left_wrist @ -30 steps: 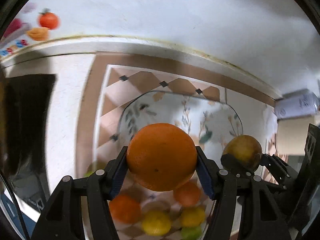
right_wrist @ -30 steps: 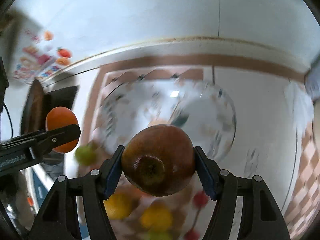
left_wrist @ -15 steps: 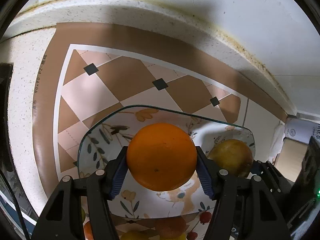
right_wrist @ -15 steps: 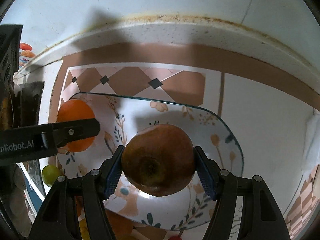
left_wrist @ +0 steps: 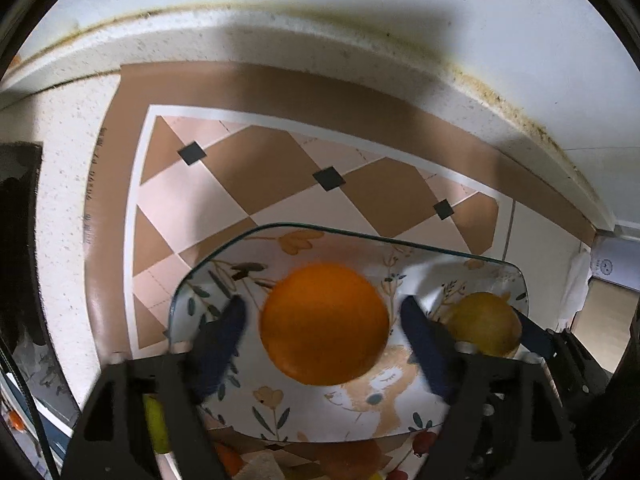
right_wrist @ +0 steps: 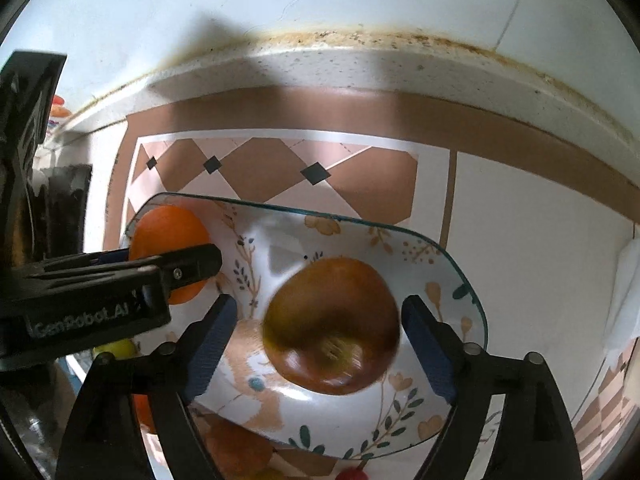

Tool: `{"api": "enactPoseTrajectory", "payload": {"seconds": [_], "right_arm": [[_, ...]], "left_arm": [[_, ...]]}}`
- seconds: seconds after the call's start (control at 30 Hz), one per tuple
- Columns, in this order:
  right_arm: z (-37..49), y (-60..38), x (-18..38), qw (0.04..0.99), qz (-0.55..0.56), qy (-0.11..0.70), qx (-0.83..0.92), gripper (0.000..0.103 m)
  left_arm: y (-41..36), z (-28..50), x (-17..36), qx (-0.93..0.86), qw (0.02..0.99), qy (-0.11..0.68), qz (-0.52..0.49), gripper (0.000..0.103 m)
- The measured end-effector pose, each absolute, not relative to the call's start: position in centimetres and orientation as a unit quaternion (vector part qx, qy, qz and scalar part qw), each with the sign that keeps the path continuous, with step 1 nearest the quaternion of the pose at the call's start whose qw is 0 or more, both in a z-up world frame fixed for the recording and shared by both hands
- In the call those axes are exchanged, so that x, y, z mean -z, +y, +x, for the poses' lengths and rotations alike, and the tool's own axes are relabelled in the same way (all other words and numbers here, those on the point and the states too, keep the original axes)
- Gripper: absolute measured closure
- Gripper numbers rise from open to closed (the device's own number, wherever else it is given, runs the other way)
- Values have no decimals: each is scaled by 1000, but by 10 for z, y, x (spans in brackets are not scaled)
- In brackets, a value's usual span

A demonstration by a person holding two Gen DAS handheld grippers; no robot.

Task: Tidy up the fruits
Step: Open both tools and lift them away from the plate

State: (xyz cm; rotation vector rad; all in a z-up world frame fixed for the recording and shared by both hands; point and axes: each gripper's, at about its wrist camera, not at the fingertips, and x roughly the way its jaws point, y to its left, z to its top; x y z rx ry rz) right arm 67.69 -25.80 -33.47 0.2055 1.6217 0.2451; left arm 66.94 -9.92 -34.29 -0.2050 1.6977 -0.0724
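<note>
A glass plate (left_wrist: 224,256) with a floral print lies on the tiled counter; it also shows in the right wrist view (right_wrist: 452,264). My left gripper (left_wrist: 322,320) is open, its blue pads apart on either side of an orange (left_wrist: 324,322) that sits on the plate. My right gripper (right_wrist: 320,320) is open around a brown-red apple (right_wrist: 332,324), blurred, on the plate's right part. The apple shows yellowish in the left wrist view (left_wrist: 482,324). The orange shows in the right wrist view (right_wrist: 168,236) behind the left gripper's finger.
Several small fruits, orange, yellow and red, lie under and in front of the plate (right_wrist: 236,452). The counter's raised back edge and white wall (left_wrist: 320,32) run behind. A dark object (left_wrist: 16,240) stands at the left. A white packet (left_wrist: 612,264) is at the right.
Both grippers have opened and let go of their fruit: the orange and the apple now rest on the plate. Both grippers came a little closer to the plate.
</note>
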Motion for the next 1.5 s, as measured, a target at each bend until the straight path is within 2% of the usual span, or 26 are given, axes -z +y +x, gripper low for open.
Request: {"api": "enactPoseTrajectory", "payload": {"seconds": [0.1, 0.6, 1.07, 1.5], "right_arm": [[673, -265, 325, 683, 99, 717, -100, 11], [610, -288, 267, 712, 105, 694, -36, 11], [523, -280, 184, 782, 80, 618, -3, 11], [439, -268, 100, 838, 78, 540, 16, 11]], "left_arm": [[-100, 667, 331, 28, 665, 742, -81, 16], [-88, 577, 265, 7, 720, 694, -2, 16], [-75, 493, 177, 13, 821, 570, 29, 16], [-66, 416, 113, 32, 869, 492, 27, 16]]}}
